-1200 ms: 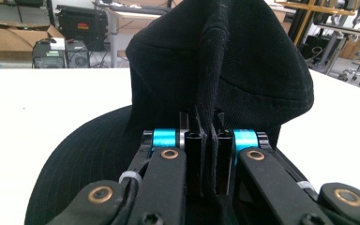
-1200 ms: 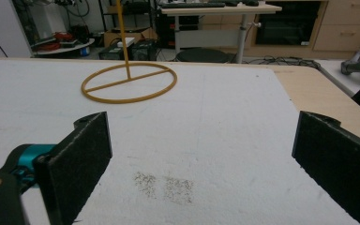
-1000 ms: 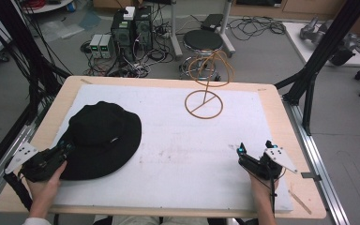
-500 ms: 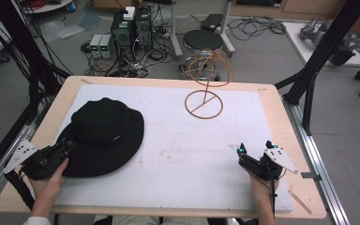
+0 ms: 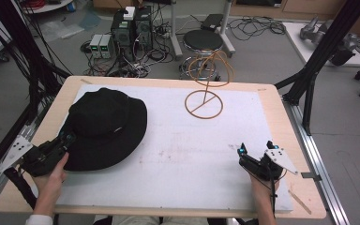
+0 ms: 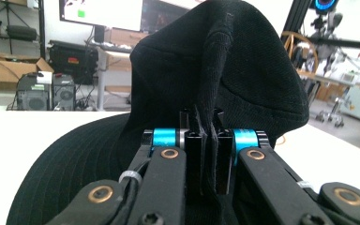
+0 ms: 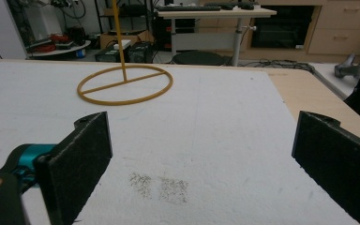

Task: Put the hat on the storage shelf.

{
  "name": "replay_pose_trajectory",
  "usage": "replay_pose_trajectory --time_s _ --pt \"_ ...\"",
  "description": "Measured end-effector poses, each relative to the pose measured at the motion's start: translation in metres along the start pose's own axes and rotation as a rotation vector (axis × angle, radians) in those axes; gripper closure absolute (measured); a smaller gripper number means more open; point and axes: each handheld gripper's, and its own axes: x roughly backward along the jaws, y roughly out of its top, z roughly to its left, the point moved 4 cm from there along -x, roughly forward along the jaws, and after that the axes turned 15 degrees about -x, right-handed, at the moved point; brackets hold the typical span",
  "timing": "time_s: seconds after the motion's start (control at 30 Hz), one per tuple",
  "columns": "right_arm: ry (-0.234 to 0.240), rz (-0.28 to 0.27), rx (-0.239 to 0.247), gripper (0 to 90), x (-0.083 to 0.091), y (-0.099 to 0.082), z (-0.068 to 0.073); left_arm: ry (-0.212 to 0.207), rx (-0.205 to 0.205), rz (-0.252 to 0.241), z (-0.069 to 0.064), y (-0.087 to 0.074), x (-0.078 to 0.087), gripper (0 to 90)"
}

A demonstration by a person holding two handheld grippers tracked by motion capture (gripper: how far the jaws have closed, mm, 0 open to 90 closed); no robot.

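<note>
Black hat [image 5: 104, 126] lying on white mat [image 5: 201, 150], left half of table. Brim fold clamped in left gripper [image 6: 206, 161], jaws pressed together on cloth, likely for lifting toward wire stand [image 5: 205, 89]. Right gripper [image 7: 201, 173] parked near right edge, jaws held wide apart, nothing between.

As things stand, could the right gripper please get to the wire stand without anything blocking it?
Probably yes. The right gripper, fingers open and holding nothing, faces the wire stand across bare white mat; the black hat lies off to the side, pinched by the left gripper.
</note>
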Motion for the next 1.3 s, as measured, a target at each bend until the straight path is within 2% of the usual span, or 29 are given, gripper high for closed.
replay_pose_trajectory --time_s 0.17,0.33,0.43,0.57,0.83,0.9,1.03,1.13,1.3 --pt "-0.005 -0.004 -0.005 4.2 0.001 0.000 0.000 0.002 -0.016 -0.036 -0.006 0.009 -0.004 87.2" --pt "-0.005 -0.005 -0.002 4.2 0.001 0.001 0.000 -0.019 -0.015 -0.085 -0.012 0.022 -0.012 87.1" --pt "-0.006 -0.011 -0.005 4.2 0.001 0.001 0.000 -0.021 -0.039 -0.109 -0.014 0.031 -0.015 87.2" --pt "-0.004 -0.007 -0.006 4.2 0.001 0.001 -0.001 -0.021 -0.043 -0.148 -0.015 0.041 -0.019 87.1" --pt "-0.003 -0.009 -0.011 4.2 0.000 0.001 -0.001 -0.061 0.023 -0.254 -0.020 0.066 -0.034 87.1" --pt "-0.004 -0.010 -0.008 4.2 0.001 0.001 -0.001 -0.072 0.033 -0.269 -0.022 0.071 -0.039 87.1" --pt "-0.003 -0.012 -0.004 4.2 0.000 0.001 -0.001 -0.087 0.021 -0.285 -0.028 0.080 -0.051 87.1" --pt "0.001 -0.008 -0.008 4.2 0.001 0.001 -0.001 -0.096 0.027 -0.304 -0.033 0.085 -0.058 87.1" --pt "0.004 -0.012 -0.011 4.2 0.001 0.001 -0.001 -0.111 0.008 -0.304 -0.041 0.091 -0.070 87.1"
